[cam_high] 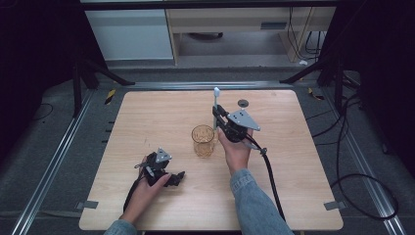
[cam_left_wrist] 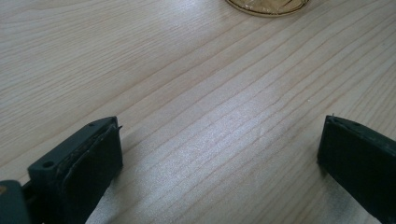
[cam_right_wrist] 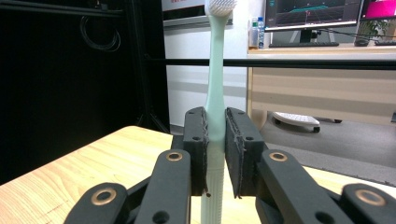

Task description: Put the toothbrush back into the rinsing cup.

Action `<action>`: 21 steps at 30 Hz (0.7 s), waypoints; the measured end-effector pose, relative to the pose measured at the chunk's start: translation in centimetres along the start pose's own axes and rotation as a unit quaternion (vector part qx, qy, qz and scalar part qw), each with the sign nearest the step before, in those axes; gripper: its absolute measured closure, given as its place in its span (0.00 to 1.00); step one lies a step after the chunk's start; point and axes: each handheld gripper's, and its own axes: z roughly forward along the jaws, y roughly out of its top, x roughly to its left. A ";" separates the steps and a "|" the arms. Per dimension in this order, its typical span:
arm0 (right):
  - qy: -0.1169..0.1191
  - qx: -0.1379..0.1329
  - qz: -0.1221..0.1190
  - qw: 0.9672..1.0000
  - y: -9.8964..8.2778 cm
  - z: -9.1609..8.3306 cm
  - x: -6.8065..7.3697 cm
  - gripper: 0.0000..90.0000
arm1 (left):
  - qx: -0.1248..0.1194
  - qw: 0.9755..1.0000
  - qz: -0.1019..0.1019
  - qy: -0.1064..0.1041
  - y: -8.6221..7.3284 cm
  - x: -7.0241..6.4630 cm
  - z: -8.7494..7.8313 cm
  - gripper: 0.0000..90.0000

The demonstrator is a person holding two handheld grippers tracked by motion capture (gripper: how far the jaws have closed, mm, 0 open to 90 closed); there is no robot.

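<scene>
Counter: a light wooden counter (cam_high: pixel 147 122) with rounded corners, seen from above in the high view; dark floor and metal rails lie around it.
Right claw: the right claw (cam_high: pixel 216 113) is held above the counter's middle, just right of the cup, by the person's right hand (cam_high: pixel 236 149); a grey three-cornered plate sits on top and a black cable trails from it toward the near edge.
Right claw state: clamped on a toothbrush; in the right gripper view both black jaws press the handle from either side.
Toothbrush: a pale mint-green toothbrush (cam_right_wrist: pixel 215 88) stands upright in the right claw, white bristle head at the top, handle running down between the jaws and out below them; in the high view the toothbrush (cam_high: pixel 216 100) rises behind and just right of the cup.
Cup: a clear amber glass cup (cam_high: pixel 203 140) stands upright near the counter's centre, touching neither claw; its rim edge (cam_left_wrist: pixel 267 6) shows at the top of the left gripper view.
Left claw: the left claw (cam_high: pixel 176 177) rests low at the counter's near-left part, held by the left hand (cam_high: pixel 147 188), pointing toward the cup.
Left claw state: jaws set well apart with bare wood between them, gripping nothing.
Small disc: a small dark round object (cam_high: pixel 242 103) lies on the far part of the counter, beyond the right claw; what it is cannot be told.
</scene>
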 end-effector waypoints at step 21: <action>0.002 0.019 0.007 1.000 -1.9 0.3 -0.3 0.88 | 0.000 1.000 0.001 0.000 0.0 0.0 0.0 0.00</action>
